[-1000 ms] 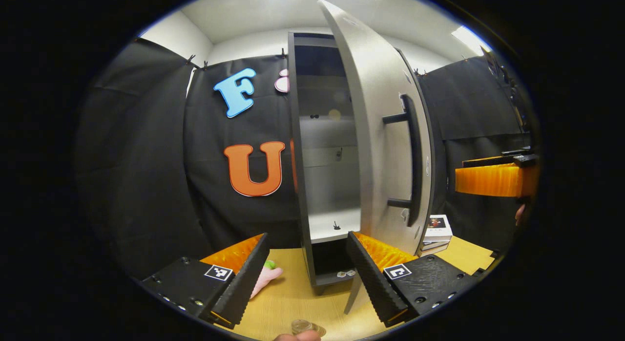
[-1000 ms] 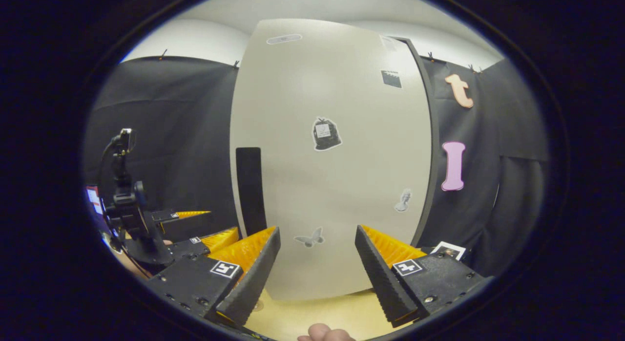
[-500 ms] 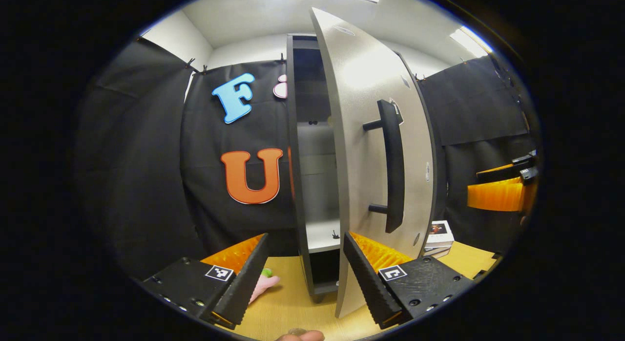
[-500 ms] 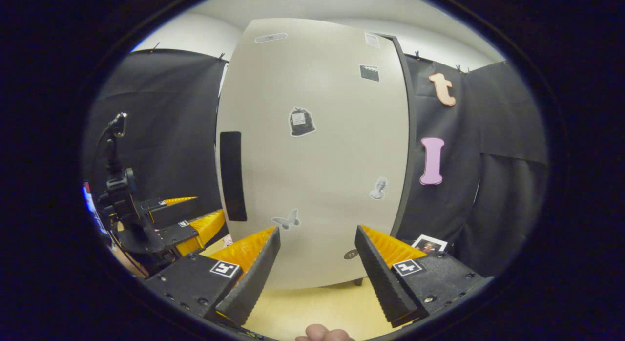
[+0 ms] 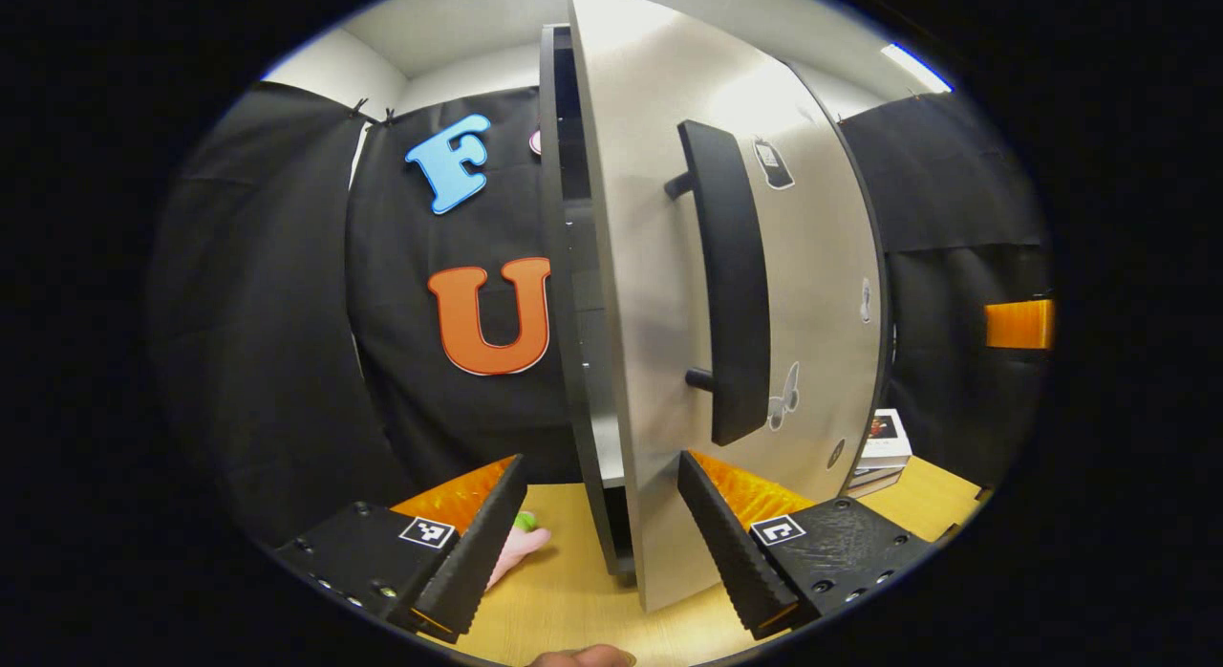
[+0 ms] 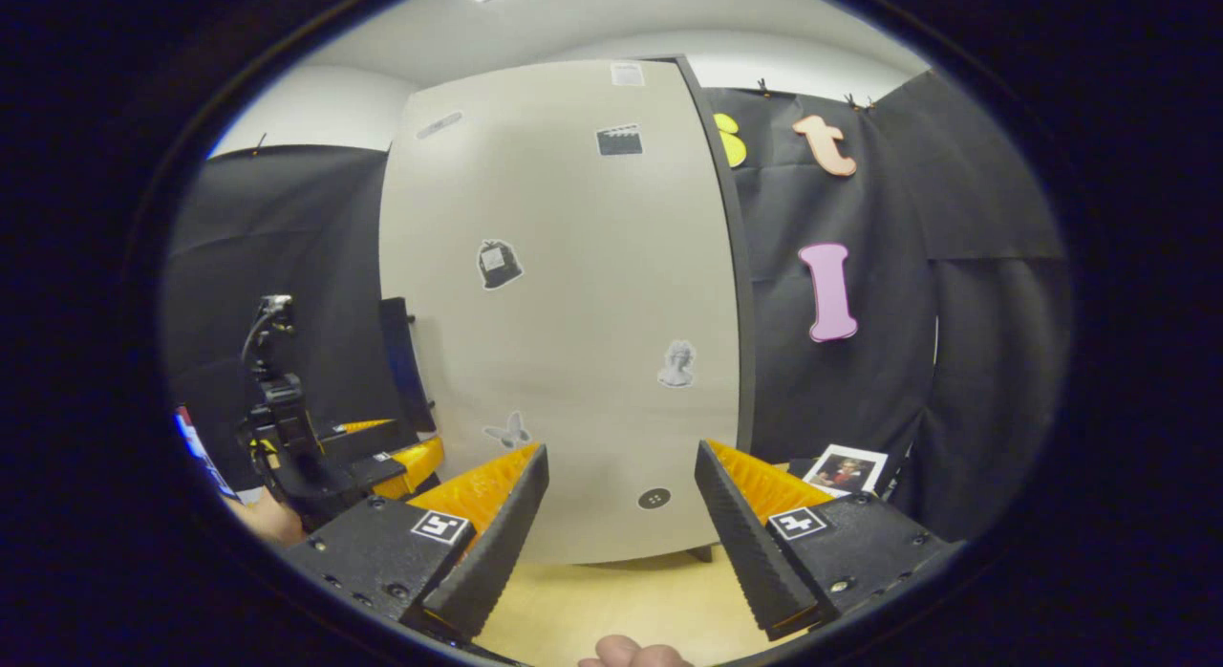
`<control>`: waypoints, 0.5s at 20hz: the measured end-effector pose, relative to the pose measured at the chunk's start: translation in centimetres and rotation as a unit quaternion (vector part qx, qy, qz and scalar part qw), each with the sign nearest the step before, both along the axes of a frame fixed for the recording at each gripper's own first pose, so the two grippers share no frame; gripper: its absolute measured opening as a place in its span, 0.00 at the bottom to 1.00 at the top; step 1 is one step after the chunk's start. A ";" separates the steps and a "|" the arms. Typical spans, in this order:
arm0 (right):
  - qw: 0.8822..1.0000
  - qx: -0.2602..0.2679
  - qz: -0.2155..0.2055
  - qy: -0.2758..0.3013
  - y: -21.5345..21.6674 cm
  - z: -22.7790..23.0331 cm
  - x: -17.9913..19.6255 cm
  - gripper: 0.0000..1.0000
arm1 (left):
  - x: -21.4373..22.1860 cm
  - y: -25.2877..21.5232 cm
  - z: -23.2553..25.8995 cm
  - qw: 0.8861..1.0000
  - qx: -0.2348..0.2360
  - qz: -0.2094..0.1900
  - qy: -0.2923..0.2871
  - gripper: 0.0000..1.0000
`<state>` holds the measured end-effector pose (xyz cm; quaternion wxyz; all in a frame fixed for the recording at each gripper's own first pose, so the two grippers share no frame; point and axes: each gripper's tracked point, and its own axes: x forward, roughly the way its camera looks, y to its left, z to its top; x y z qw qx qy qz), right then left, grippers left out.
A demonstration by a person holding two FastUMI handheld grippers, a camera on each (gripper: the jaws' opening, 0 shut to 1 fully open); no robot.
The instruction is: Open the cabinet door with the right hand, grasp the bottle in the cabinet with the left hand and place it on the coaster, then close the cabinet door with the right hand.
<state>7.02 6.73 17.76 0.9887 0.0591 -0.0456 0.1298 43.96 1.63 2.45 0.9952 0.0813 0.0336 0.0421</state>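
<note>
Both pairs of tongs stand spread with nothing between their fingers. The left tongs (image 5: 592, 528) hover low over the table (image 5: 564, 591), pointed at the narrow gap left between the cabinet (image 5: 564, 266) and its door (image 5: 659, 361), as if kept clear of the door's swing. The right tongs (image 6: 621, 524) face the flat front of the door (image 6: 564, 313) from close by, not touching it as far as I can tell; from there a push on the panel would be enough, so the handle (image 5: 726, 285) needs no grip. The door is nearly shut, only a sliver of shelf edge showing behind it. I judge this the last step, the closing. The bottle and the coaster I cannot place from here. A pink toy (image 5: 516, 543) lies on the table by the left tongs, and some books (image 5: 884, 447) are stacked beyond the door.
</note>
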 end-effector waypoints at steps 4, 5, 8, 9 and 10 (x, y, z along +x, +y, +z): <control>0.999 0.006 -0.032 0.002 -3.3 -1.5 -0.5 0.99 | 0.5 -0.7 1.1 1.000 -0.012 0.009 -0.019 0.96; 0.999 0.012 -0.034 0.005 -3.6 -1.6 -0.4 0.99 | 0.5 -0.9 1.1 1.000 -0.015 0.012 -0.021 0.96; 0.999 0.018 -0.044 0.007 -4.4 -1.2 -0.2 0.99 | 0.2 -1.3 0.8 0.999 -0.026 0.015 -0.018 0.96; 0.999 0.016 -0.046 0.004 -4.5 -1.0 -0.2 0.99 | 0.0 -1.4 0.6 0.999 -0.029 0.014 -0.016 1.00; 0.999 0.013 -0.044 0.002 -4.2 -0.9 0.0 0.94 | -0.1 -1.7 0.5 0.999 -0.031 0.011 -0.013 0.96</control>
